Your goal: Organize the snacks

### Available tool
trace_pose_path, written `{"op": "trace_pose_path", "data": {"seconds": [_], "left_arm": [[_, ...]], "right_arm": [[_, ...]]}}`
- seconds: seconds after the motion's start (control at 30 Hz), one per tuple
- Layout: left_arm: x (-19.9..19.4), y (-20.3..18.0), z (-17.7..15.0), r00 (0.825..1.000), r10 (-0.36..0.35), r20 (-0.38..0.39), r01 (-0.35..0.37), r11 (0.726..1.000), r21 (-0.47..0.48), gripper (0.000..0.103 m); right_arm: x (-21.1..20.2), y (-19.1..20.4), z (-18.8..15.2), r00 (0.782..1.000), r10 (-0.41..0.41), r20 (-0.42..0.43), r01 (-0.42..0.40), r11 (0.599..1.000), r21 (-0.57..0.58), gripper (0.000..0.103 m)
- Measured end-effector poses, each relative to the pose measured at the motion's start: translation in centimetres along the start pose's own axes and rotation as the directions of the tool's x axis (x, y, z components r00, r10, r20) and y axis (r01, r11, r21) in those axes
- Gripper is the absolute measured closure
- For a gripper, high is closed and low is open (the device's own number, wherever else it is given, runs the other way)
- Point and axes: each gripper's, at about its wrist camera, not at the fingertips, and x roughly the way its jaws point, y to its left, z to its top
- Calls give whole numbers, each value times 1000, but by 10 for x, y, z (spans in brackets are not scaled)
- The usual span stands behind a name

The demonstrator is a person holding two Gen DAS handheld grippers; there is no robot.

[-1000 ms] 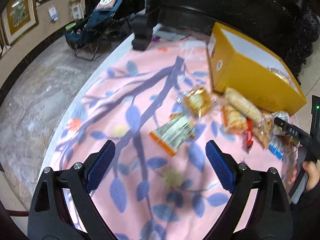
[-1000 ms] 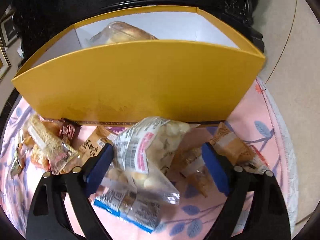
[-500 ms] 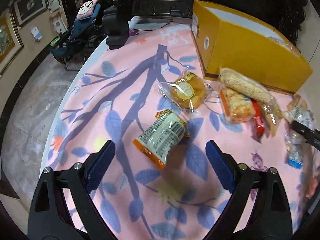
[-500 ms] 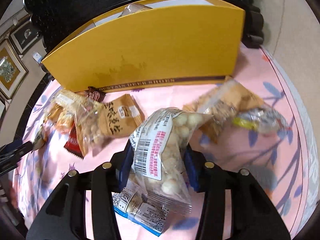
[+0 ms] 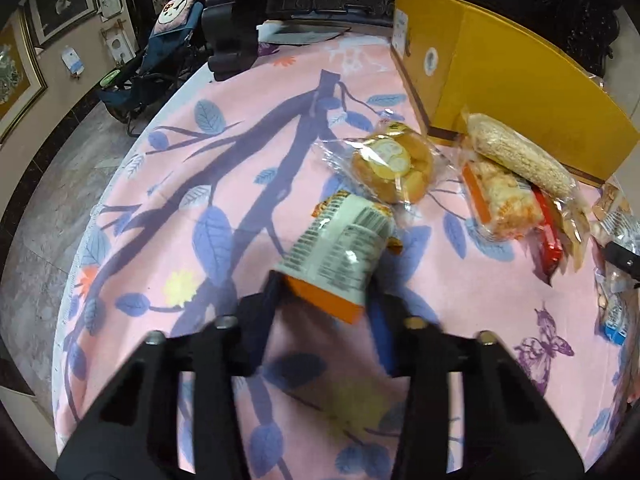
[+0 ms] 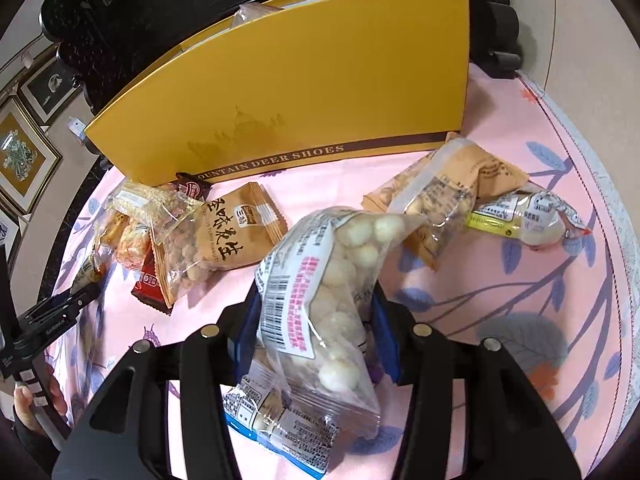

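both packets look light, soft and crinkly: left gripper [image 5: 326, 312] closing on the orange packet's [image 5: 340, 256] end, right gripper [image 6: 314, 332] opening slightly around the puff bag's [image 6: 320, 300] middle.

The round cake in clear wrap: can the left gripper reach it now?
Probably not: the left gripper is closing on the orange-edged packet, which lies between it and the round cake.

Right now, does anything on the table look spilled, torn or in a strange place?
Nothing looks spilled or torn. The snack packets lie loose on the pink cloth beside the yellow box rather than in it; only one bag shows above its rim.
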Motion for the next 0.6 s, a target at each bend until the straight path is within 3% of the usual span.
{"op": "trace_pose_path", "data": {"seconds": [0.07,0.2,0.37,0.5,0.6], "left_arm": [[-3,-3,-3,1000,4,1,-4,1000,-4,77],[-2,-4,-2,1000,-3,5,3,1000,1,76],[6,-8,8,999,-30,9,30,999,17,60],[9,-12,14,999,-45,-4,45,999,30,59],[10,-12,16,999,-36,-2,37,999,32,71]], "right_arm": [[1,3,0,1000,-14,2,14,1000,-11,52],[8,5,5,999,-15,-31,15,1000,3,46],[15,16,9,997,-71,-19,71,997,-32,45],[14,19,6,996,-91,4,91,995,-48,53],[14,19,5,996,-86,4,86,995,-44,53]]}}
